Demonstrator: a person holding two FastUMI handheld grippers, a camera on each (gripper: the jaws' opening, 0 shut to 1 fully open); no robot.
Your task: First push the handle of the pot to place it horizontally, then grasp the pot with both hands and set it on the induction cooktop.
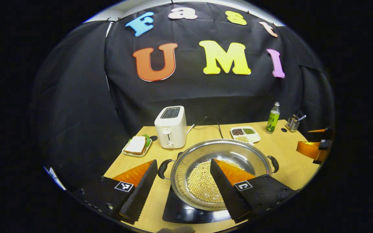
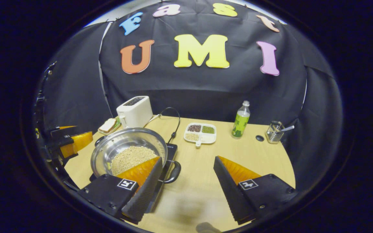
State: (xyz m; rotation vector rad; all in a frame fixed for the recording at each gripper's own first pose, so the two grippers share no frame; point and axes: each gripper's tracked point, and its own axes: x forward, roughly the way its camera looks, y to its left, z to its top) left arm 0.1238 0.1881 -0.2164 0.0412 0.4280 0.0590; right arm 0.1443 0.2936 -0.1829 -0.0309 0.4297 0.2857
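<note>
Left gripper (image 1: 183, 181): jaws wide, empty, straddling the pot's left handle (image 1: 162, 169). Right gripper (image 2: 186, 178): jaws wide, empty, right handle (image 2: 174, 171) between them. The pot (image 1: 220, 174) sits on the induction cooktop (image 1: 176, 212), holding a layer of beans (image 1: 202, 186). Judgement: steel, rigid, smooth-walled, moderately heavy; grip both loop handles, keep level. Beyond: toaster (image 1: 171, 127), divided dish (image 2: 200, 132), bottle (image 2: 240, 123).

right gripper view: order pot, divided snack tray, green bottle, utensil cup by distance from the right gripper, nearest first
1. pot, beside the right gripper, to its left.
2. divided snack tray, mid-table ahead.
3. green bottle and utensil cup, far right near the wall; too close to call.
</note>
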